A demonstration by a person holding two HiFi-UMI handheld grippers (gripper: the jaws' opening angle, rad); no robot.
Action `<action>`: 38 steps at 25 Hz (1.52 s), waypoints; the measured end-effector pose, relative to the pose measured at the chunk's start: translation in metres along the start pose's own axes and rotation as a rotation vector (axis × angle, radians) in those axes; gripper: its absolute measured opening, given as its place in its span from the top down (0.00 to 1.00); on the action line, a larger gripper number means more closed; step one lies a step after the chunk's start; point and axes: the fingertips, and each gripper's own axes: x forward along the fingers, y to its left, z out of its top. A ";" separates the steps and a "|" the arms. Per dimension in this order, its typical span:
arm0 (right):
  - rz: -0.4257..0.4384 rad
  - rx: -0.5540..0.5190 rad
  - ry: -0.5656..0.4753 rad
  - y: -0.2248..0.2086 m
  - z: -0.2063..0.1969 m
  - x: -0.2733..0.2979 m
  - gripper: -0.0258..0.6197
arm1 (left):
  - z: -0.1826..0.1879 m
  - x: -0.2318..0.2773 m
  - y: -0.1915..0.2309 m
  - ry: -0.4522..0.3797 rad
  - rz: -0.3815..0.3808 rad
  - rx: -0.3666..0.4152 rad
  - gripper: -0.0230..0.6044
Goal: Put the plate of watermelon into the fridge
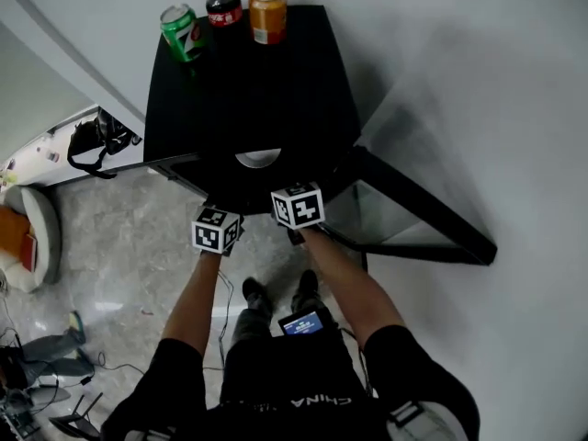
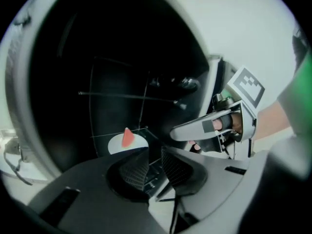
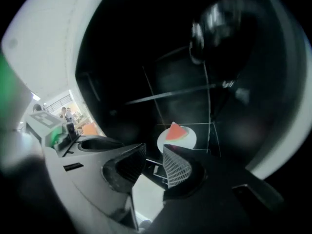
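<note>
A white plate (image 3: pixel 191 140) with a red watermelon slice (image 3: pixel 175 132) rests on a glass shelf inside the open black fridge (image 1: pixel 248 90). From the head view only the plate's edge (image 1: pixel 258 159) shows under the fridge top. In the left gripper view the plate (image 2: pixel 140 143) and slice (image 2: pixel 127 137) lie just beyond the jaws. My left gripper (image 2: pixel 153 157) is open and holds nothing. My right gripper (image 3: pixel 154 152) is also open and empty, a little short of the plate. Both grippers' marker cubes (image 1: pixel 217 230) (image 1: pixel 298 206) hover at the fridge mouth, side by side.
On the fridge top stand a green can (image 1: pixel 183 31), a cola bottle (image 1: pixel 223 4) and an orange can (image 1: pixel 267 14). The fridge door (image 1: pixel 418 219) hangs open to the right. A black bag (image 1: pixel 92 141) and cables lie on the floor at left.
</note>
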 end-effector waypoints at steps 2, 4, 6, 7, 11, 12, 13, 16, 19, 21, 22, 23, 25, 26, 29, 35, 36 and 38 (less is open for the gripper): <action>0.029 0.020 -0.017 0.014 0.004 -0.023 0.81 | 0.005 -0.021 -0.011 -0.009 -0.015 -0.021 0.83; 0.018 0.031 -0.031 0.019 0.007 -0.047 0.85 | 0.006 -0.038 -0.022 -0.006 -0.036 -0.049 0.84; 0.004 0.027 -0.044 0.019 0.008 -0.067 0.86 | 0.009 -0.051 -0.031 -0.014 -0.056 -0.073 0.85; 0.001 0.026 -0.048 0.019 0.007 -0.075 0.87 | 0.012 -0.056 -0.034 -0.026 -0.057 -0.082 0.85; -0.003 0.054 -0.044 0.020 -0.010 -0.093 0.89 | 0.012 -0.071 -0.043 -0.073 -0.044 -0.125 0.88; -0.004 0.058 -0.046 0.020 -0.012 -0.096 0.90 | 0.012 -0.072 -0.045 -0.078 -0.045 -0.131 0.89; -0.006 0.060 -0.051 0.020 -0.012 -0.098 0.90 | 0.013 -0.073 -0.047 -0.079 -0.049 -0.131 0.90; 0.006 0.059 -0.073 0.024 -0.003 -0.104 0.91 | 0.018 -0.073 -0.052 -0.072 -0.052 -0.106 0.93; 0.021 0.049 -0.083 0.026 0.002 -0.111 0.91 | 0.024 -0.076 -0.059 -0.081 -0.061 -0.113 0.94; 0.032 0.040 -0.081 0.026 0.001 -0.116 0.91 | 0.027 -0.077 -0.068 -0.088 -0.066 -0.112 0.94; 0.042 0.035 -0.079 0.025 0.001 -0.119 0.91 | 0.029 -0.076 -0.073 -0.087 -0.064 -0.107 0.94; 0.054 0.028 -0.076 0.025 0.001 -0.121 0.91 | 0.030 -0.075 -0.079 -0.085 -0.063 -0.101 0.94; 0.081 0.012 -0.067 0.025 -0.003 -0.127 0.91 | 0.027 -0.075 -0.093 -0.073 -0.061 -0.095 0.94; 0.095 0.007 -0.062 0.025 -0.006 -0.131 0.91 | 0.024 -0.076 -0.102 -0.063 -0.061 -0.094 0.94; 0.138 0.010 -0.036 0.026 -0.024 -0.144 0.91 | 0.009 -0.081 -0.129 -0.032 -0.075 -0.099 0.94; 0.170 -0.043 -0.007 0.033 -0.061 -0.162 0.92 | -0.023 -0.097 -0.159 -0.005 -0.099 -0.079 0.94; 0.173 -0.056 -0.006 0.037 -0.068 -0.168 0.92 | -0.030 -0.103 -0.163 -0.001 -0.098 -0.079 0.94; 0.175 -0.085 0.001 0.047 -0.082 -0.178 0.92 | -0.042 -0.115 -0.168 0.002 -0.090 -0.084 0.94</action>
